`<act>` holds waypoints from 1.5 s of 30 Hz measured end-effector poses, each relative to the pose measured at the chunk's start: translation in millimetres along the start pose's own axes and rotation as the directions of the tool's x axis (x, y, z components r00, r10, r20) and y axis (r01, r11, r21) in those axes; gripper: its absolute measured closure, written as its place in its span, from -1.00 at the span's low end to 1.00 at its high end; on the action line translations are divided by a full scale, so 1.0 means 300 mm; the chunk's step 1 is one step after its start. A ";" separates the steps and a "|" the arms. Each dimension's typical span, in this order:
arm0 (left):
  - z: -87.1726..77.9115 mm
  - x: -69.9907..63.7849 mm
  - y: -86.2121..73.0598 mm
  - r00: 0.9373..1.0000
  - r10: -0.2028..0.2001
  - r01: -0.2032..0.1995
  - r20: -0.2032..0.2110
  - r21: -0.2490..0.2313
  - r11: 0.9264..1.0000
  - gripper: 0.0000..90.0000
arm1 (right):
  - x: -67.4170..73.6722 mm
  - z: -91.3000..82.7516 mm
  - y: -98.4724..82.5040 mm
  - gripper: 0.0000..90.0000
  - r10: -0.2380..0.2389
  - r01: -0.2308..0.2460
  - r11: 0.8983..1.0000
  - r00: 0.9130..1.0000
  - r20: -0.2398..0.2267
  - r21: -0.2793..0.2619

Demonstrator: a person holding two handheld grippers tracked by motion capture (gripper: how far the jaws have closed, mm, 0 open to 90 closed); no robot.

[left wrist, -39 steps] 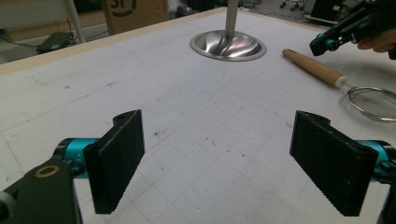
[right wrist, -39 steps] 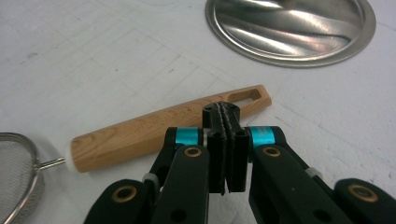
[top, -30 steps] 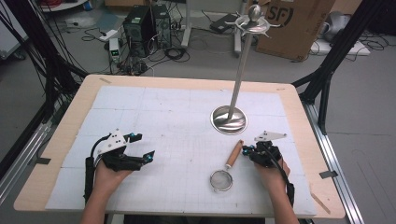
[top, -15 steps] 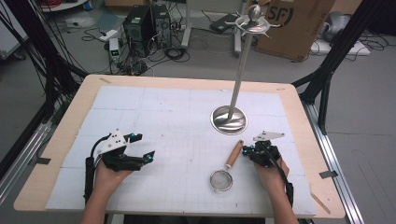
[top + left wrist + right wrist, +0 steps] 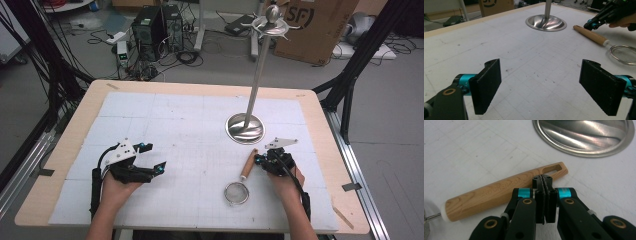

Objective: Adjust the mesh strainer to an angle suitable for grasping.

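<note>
Hardly anything has shifted since a second ago: both hands sit where they were, and the strainer [image 5: 236,193] lies in the same spot. Right gripper [image 5: 545,185] has its jaws pressed flat together, nothing between them, tips resting right by the slotted end of the wooden handle [image 5: 499,191], likely there to nudge or line it up rather than grab it. The strainer rests flat on the table [image 5: 165,120], mesh toward the person, handle pointing at the stand [image 5: 246,127]. That stand has hooks up top, so the slot probably hangs there. Left gripper [image 5: 540,86] waits well apart, jaws wide and empty, low over the table.
</note>
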State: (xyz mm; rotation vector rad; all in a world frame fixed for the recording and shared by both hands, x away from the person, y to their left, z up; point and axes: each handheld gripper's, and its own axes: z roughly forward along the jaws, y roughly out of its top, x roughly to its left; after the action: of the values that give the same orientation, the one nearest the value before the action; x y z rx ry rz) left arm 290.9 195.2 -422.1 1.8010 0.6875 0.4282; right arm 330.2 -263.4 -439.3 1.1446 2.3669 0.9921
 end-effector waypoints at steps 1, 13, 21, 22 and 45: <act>-0.001 0.001 0.000 1.000 0.001 -0.001 0.000 0.002 1.000 -0.59 | 0.002 0.004 0.005 0.99 -0.009 0.009 1.000 1.000 -0.002 0.000; -0.005 0.002 0.001 1.000 -0.004 0.004 0.002 -0.006 1.000 -0.59 | 0.048 0.036 0.052 0.99 -0.050 0.050 0.999 0.998 -0.022 0.006; -0.003 0.002 0.002 1.000 -0.009 0.009 0.002 -0.006 1.000 -0.59 | 0.076 0.058 0.078 0.99 -0.069 0.069 0.998 0.997 -0.038 0.011; -0.004 0.003 0.002 1.000 -0.007 0.007 0.002 -0.005 1.000 -0.59 | 0.081 0.061 0.081 0.99 -0.071 0.072 0.997 0.997 -0.040 0.012; -0.004 0.003 0.002 1.000 -0.010 0.010 0.003 -0.004 1.000 -0.59 | 0.120 0.126 0.138 0.99 -0.077 0.078 0.997 0.993 -0.086 0.010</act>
State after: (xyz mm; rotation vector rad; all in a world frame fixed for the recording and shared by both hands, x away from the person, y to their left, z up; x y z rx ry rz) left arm 291.1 196.5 -421.2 1.7932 0.6929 0.4202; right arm 351.6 -200.4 -436.3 1.0255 2.4687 1.0191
